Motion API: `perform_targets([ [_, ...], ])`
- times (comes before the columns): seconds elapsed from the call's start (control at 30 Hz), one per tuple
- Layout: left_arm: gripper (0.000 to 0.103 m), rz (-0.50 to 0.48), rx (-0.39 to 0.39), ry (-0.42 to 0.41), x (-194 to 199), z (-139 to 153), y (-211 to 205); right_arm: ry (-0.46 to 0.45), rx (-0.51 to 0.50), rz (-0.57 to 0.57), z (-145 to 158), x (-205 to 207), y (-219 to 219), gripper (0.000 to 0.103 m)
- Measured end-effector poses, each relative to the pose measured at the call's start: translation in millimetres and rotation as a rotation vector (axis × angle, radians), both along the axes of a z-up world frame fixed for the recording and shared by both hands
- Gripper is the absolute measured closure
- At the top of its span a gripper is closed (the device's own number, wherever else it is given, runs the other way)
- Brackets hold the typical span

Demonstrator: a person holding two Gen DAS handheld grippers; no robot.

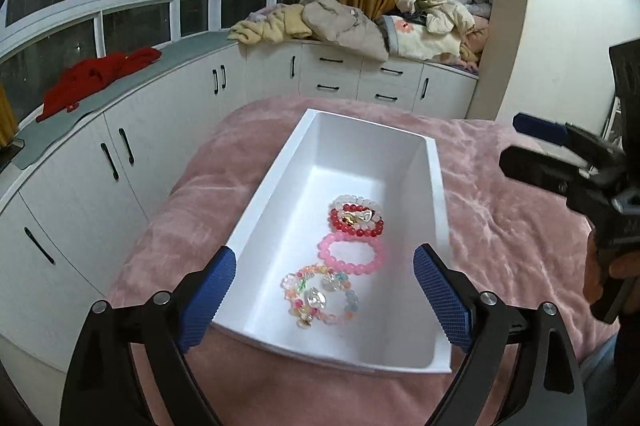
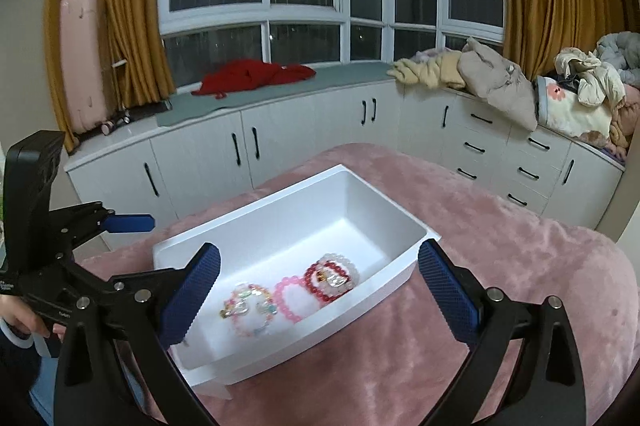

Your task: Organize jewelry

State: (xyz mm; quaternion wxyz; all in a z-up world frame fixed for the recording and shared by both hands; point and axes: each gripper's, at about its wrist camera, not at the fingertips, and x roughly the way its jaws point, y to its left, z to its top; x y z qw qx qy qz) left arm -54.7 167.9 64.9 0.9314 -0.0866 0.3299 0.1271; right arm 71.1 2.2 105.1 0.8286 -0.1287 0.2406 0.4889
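Observation:
A white rectangular box (image 1: 276, 186) sits on the pink blanket; it also shows in the right wrist view (image 2: 360, 298). Inside lie a red and white bead bracelet pair (image 1: 357, 217), a pink bead bracelet (image 1: 352, 256) and a multicoloured bead bracelet (image 1: 318, 292). They show in the right wrist view as red and white (image 2: 331, 277), pink (image 2: 291, 296) and multicoloured (image 2: 250, 308). My left gripper (image 1: 324, 300) is open and empty over the box's near end. My right gripper (image 2: 318, 300) is open and empty above the box's long side.
The pink blanket (image 1: 512, 226) covers the bed. White cabinets (image 2: 280, 142) run under the window, with a red cloth (image 2: 256, 74) and piled clothes (image 2: 500, 74) on top. A pink suitcase (image 2: 84, 62) stands at the left by the yellow curtain.

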Motion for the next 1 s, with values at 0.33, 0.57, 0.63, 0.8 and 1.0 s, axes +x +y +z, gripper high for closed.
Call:
perform_targets([
  [0.33, 0.01, 0.017, 0.02, -0.016, -14, -8, -19, -0.02, 0.024, 0.011, -41, -31, -15, 0.005],
  [0.57, 0.009, 0.039, 0.009, -0.013, -15, -14, -16, -0.016, -0.011, 0.025, -62, -35, -8, 0.005],
  [0.63, 0.009, 0.038, 0.003, -0.005, -13, -16, -14, -0.016, -0.016, 0.025, -62, -36, -6, 0.005],
  [0.8, 0.009, 0.028, 0.003, 0.01, -11, -20, -14, -0.034, -0.018, 0.01, -63, -36, -6, 0.005],
  [1.0, 0.009, 0.021, 0.023, 0.022, -9, -22, -16, -0.034, -0.02, -0.011, -61, -28, -9, 0.005],
])
